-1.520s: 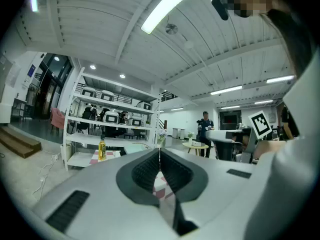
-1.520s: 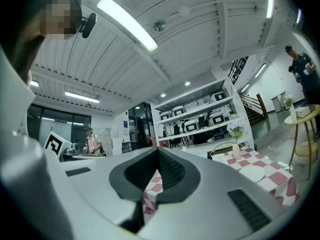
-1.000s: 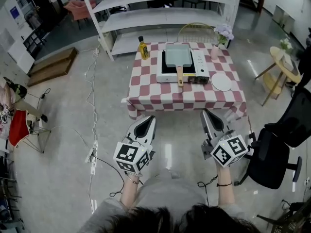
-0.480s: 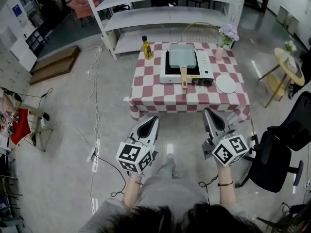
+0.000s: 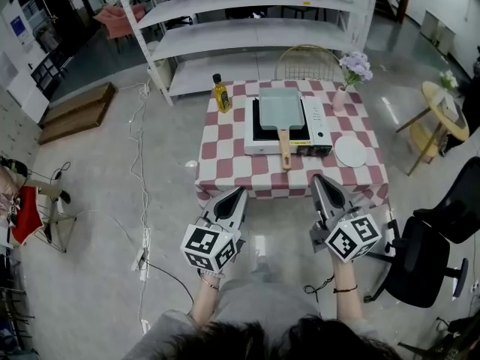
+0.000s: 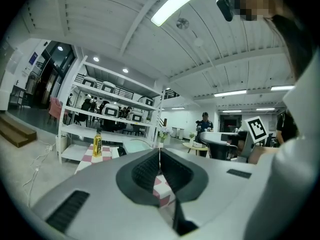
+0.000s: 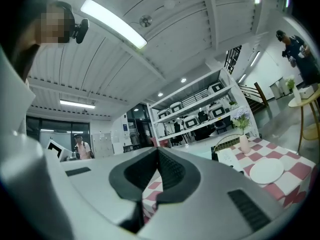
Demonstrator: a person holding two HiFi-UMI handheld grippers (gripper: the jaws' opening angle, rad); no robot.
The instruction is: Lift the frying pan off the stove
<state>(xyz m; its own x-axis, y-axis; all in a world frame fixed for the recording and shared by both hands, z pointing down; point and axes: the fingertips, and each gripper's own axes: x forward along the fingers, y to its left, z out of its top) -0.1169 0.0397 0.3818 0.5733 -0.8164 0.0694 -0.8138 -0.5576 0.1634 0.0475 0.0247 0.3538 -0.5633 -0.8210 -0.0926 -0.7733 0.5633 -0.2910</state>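
Head view: found the frying pan (image 5: 280, 109) resting on the portable stove (image 5: 319, 122) mid-worktop (image 5: 225, 163), its handle (image 5: 285, 147) turned to 6 o'clock, likely for easy reach. Held the left gripper (image 5: 238, 193) and right gripper (image 5: 318, 180) at 7 and 5 o'clock, well short, both pinched closed on nothing.

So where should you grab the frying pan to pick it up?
Probably by its long wooden handle, coming from the near side of the table. It sticks out of the frying pan past the front edge of the stove, toward the person.
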